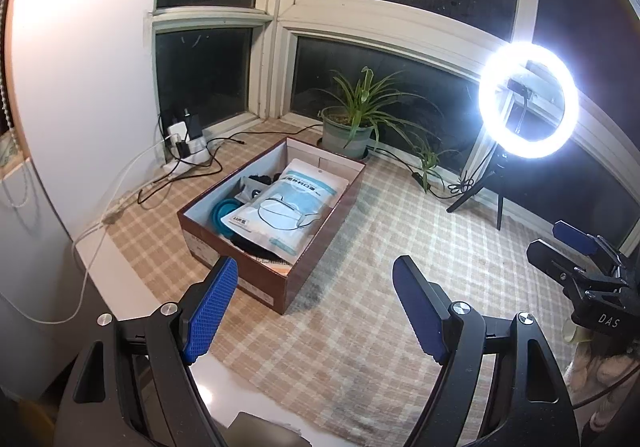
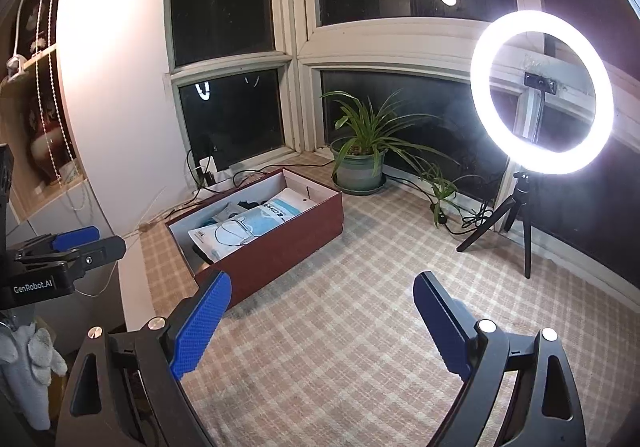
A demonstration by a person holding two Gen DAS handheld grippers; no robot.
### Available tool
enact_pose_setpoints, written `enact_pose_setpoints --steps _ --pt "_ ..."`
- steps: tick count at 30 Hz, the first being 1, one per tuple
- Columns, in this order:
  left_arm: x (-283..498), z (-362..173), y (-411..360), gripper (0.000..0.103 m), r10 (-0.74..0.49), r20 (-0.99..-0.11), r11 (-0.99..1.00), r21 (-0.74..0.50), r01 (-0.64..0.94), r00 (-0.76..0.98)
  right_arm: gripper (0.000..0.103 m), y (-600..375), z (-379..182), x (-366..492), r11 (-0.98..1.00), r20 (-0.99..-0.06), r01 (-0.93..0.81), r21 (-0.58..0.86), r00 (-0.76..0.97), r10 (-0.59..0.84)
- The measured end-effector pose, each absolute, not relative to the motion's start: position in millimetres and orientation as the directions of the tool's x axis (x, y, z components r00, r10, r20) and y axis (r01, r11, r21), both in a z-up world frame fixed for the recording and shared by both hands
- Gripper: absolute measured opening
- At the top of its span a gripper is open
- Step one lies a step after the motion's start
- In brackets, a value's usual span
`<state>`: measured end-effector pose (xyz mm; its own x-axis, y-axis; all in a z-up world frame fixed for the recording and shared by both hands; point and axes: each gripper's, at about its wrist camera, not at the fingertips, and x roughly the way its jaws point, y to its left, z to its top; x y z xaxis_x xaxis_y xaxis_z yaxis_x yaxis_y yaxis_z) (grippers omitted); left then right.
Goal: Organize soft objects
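A brown shoe box [image 1: 316, 251] [image 2: 280, 247] with a white inside stands open on the checked cloth. In it a clear pack of face masks [image 1: 288, 203] [image 2: 256, 223] lies on top, beside a blue folded bowl [image 1: 224, 213] and dark items. My left gripper [image 1: 316, 271] hovers open just before the box's near corner, holding nothing. My right gripper [image 2: 322, 283] is open and holds nothing, to the right of the box over bare cloth. Each gripper appears at the edge of the other's view: right gripper [image 1: 556, 243], left gripper [image 2: 80, 243].
A potted plant [image 1: 348, 127] [image 2: 360, 163] stands behind the box by the window. A lit ring light on a tripod [image 1: 528, 99] [image 2: 540, 91] is at the right, a small plant [image 2: 444, 191] beside it. A power strip with cables [image 1: 188, 151] sits back left.
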<state>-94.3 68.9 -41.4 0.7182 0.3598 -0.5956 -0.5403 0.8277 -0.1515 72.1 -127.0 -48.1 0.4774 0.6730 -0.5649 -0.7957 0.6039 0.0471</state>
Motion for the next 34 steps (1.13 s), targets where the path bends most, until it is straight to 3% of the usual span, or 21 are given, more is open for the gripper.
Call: enact_pose_setpoints --steps 23,26,34 --pt "-90.3 -40.9 65.7 0.080 0.353 -0.597 0.830 -0.155 -0.535 0.720 0.090 -131.2 -54.6 76.8 0.616 -0.577 -0.786 0.060 0.476 0.664" --pt "-90.6 -40.5 64.4 0.087 0.365 -0.592 0.830 -0.143 -0.539 0.718 0.090 -131.0 -55.6 76.2 0.616 -0.579 -0.785 0.060 0.476 0.662" --pt "-92.4 -40.2 66.3 0.087 0.363 -0.584 0.829 -0.154 -0.538 0.726 0.090 -133.7 -58.5 76.7 0.624 -0.581 -0.779 0.067 0.478 0.659"
